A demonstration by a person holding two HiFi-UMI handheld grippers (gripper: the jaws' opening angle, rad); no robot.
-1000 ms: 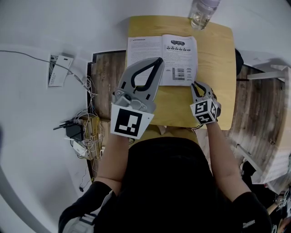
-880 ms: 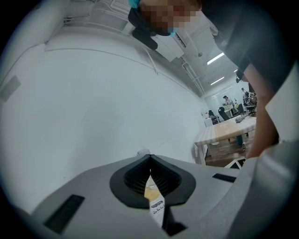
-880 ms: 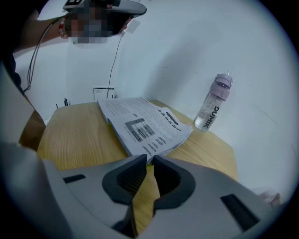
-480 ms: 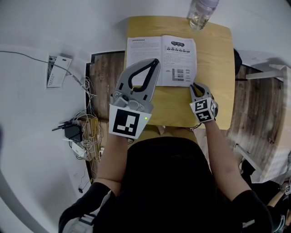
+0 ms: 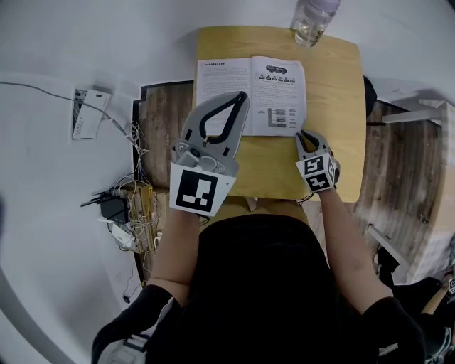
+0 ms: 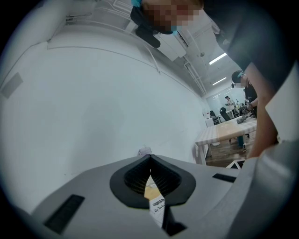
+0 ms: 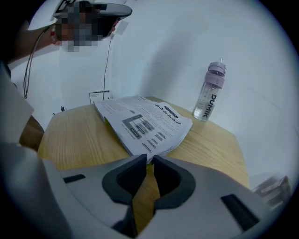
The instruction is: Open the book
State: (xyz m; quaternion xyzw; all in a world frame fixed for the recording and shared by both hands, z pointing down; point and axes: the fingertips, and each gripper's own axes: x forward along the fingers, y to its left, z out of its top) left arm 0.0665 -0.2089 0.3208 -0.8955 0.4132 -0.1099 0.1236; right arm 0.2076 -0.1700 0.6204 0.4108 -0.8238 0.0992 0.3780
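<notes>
Risks dragging the open book [image 7: 145,126] off the table's [image 7: 70,135] near edge with the barely parted right gripper [image 7: 147,159]; left gripper [image 6: 149,157] pressed together, empty.

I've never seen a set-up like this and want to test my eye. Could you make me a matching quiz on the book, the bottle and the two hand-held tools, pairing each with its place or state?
Things:
1. book
2. bottle
3. left gripper
4. right gripper

Places or states:
A. stands upright at the far edge of the table
B. tips right at the book's near corner
C. lies open on the table
D. held raised, jaws shut with nothing between them

Pairs: 1-C, 2-A, 3-D, 4-B
</notes>
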